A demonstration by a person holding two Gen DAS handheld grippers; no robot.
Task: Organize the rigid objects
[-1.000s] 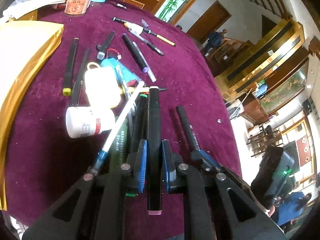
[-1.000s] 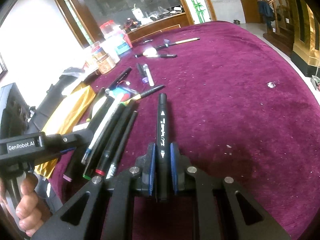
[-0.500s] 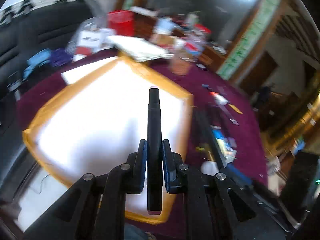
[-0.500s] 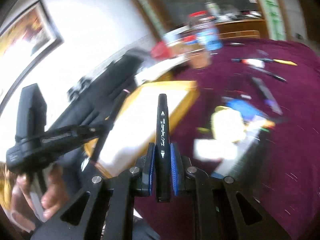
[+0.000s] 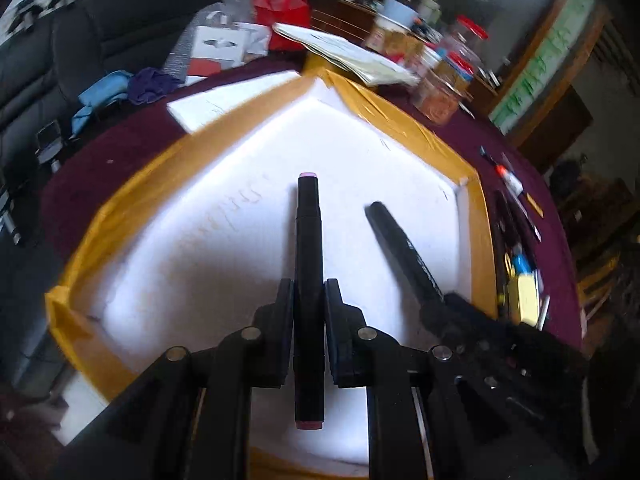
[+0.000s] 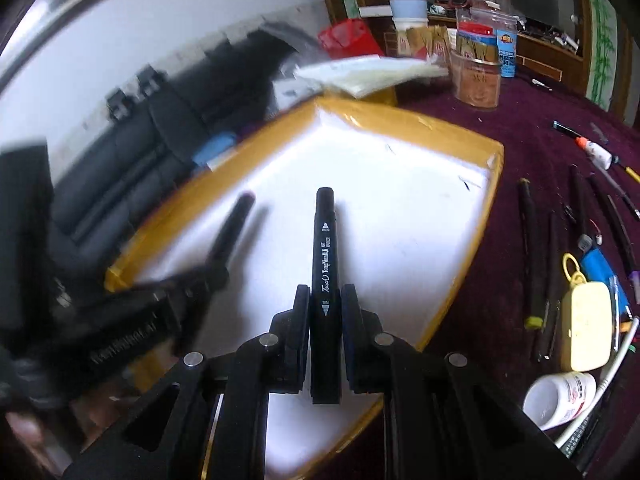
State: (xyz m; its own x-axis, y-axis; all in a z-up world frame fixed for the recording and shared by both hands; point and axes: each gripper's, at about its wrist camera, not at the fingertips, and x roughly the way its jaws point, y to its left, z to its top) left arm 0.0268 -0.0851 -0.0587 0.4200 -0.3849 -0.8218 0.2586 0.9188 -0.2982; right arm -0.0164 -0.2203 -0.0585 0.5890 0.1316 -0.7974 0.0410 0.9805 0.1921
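Note:
My left gripper (image 5: 308, 300) is shut on a black marker with pink end caps (image 5: 308, 236), held above the white floor of a gold-rimmed box (image 5: 132, 200). My right gripper (image 6: 325, 304) is shut on a black marker with white lettering (image 6: 326, 248) over the same box (image 6: 452, 280). Each view shows the other gripper beside it: the right one with its marker (image 5: 404, 252) at the right, the left one with its marker (image 6: 230, 236) blurred at the left. The box floor shows nothing lying on it.
Several pens and markers (image 6: 532, 248), a yellow case (image 6: 586, 324) and a white bottle (image 6: 560, 400) lie on the purple tablecloth (image 6: 532, 120) right of the box. Jars (image 6: 478, 80), a paper stack (image 5: 348, 56) and a red bag (image 5: 282, 12) stand behind it. A dark sofa (image 5: 60, 60) is at left.
Both grippers have swung left from the pile of pens to above the gold-rimmed box, each keeping its marker. They now hang side by side over the white floor.

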